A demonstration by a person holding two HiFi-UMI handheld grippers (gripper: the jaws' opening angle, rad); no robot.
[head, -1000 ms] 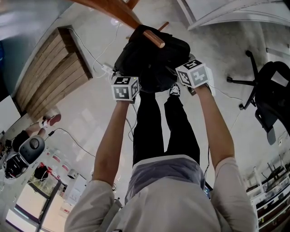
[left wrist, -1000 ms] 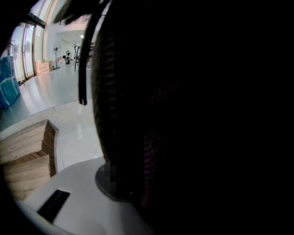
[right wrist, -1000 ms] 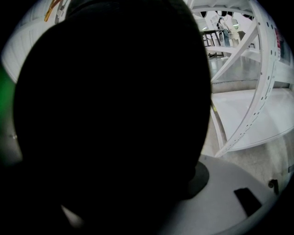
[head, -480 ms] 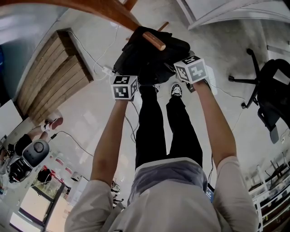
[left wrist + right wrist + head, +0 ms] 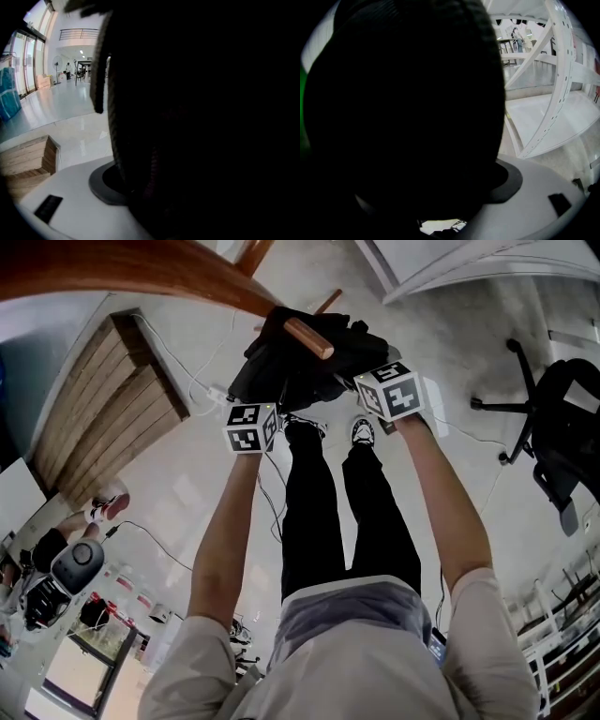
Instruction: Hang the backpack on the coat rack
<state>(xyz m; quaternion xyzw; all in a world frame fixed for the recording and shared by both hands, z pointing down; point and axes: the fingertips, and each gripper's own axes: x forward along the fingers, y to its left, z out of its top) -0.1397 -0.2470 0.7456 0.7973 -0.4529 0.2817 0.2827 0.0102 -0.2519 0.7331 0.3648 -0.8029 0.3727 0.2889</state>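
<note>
Nearest the camera a pale shirt (image 5: 347, 662) is seen, and two bare arms are stretched away from it. The left arm (image 5: 225, 521) ends at the left gripper (image 5: 253, 423) and the right arm (image 5: 441, 493) at the right gripper (image 5: 392, 392); each is topped by its cube of square markers. Both grippers are set against the near side of the black backpack (image 5: 281, 371), one at its left edge and one at its right.

The left gripper view is almost filled by dark backpack fabric. One white jaw is shown at the lower left, and the fabric lies against its round dark pad (image 5: 99, 187). These jaws have just been opening and are now spread wide, with the backpack between them. The right gripper view is covered by fabric in the same way, with a white jaw and its pad (image 5: 512, 180) shown at the lower right. These jaws too have just been opening and are held wide around the backpack.

Beyond the grippers, the backpack is hung over a wooden peg (image 5: 309, 337) of the coat rack (image 5: 141, 277), and the peg's round end is seen above the bag's top.

Farthest off, on the pale floor, dark trouser legs (image 5: 319, 512) and a shoe (image 5: 362, 430) are seen. A wooden platform (image 5: 103, 399) and a white cable (image 5: 202, 381) lie to the left, a black office chair (image 5: 553, 427) stands to the right, and a white frame (image 5: 469, 268) is seen at the far right.
</note>
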